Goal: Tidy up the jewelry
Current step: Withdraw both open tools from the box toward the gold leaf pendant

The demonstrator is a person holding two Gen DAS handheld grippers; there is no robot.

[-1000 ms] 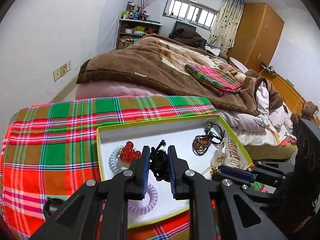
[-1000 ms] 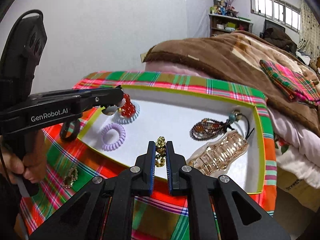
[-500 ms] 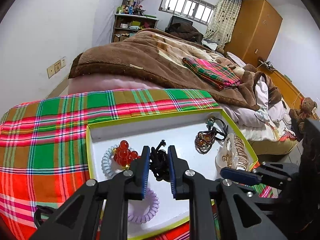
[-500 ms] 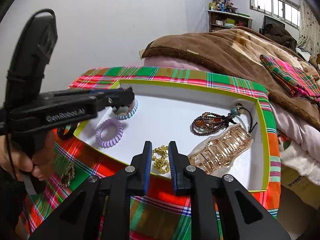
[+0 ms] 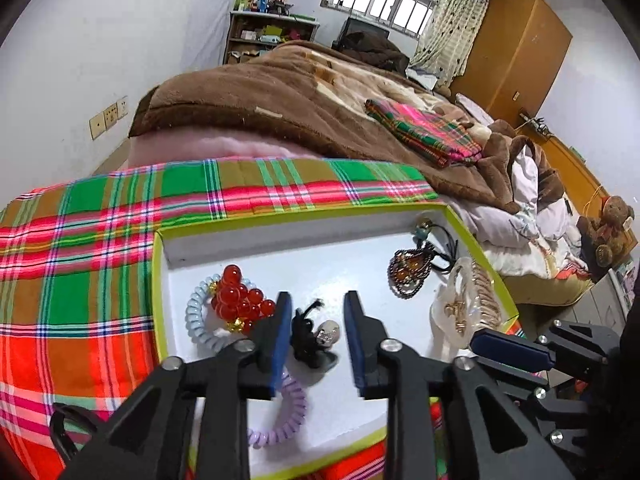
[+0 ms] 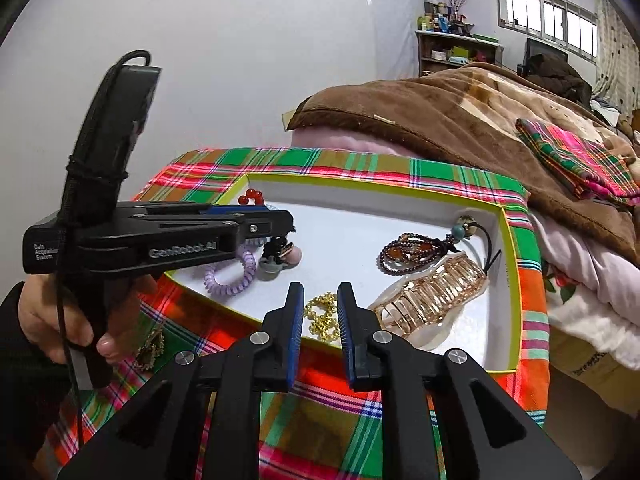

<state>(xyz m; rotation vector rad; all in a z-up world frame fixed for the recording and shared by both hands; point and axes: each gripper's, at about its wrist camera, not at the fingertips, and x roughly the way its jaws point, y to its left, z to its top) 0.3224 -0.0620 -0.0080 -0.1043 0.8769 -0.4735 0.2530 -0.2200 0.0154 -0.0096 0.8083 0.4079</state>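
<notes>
You can see a bed with a brown blanket [image 5: 280, 92] on it. A folded checked cloth [image 5: 424, 132] lies on the blanket. A teddy bear [image 5: 610, 228] sits at the right. A wooden wardrobe [image 5: 516, 44] stands in the far corner, beside the curtain [image 5: 452, 20] and window [image 5: 380, 0]. A shelf [image 5: 268, 36] stands by the wall.

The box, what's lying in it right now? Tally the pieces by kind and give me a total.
In the box:
Coil hair ties: 2, pale blue, lilac
Black hair tie with charm: 1
Red bead piece: 1
Dark bead strand: 1
Gold chain: 1
Gold hair claw: 1
Total: 7
</notes>
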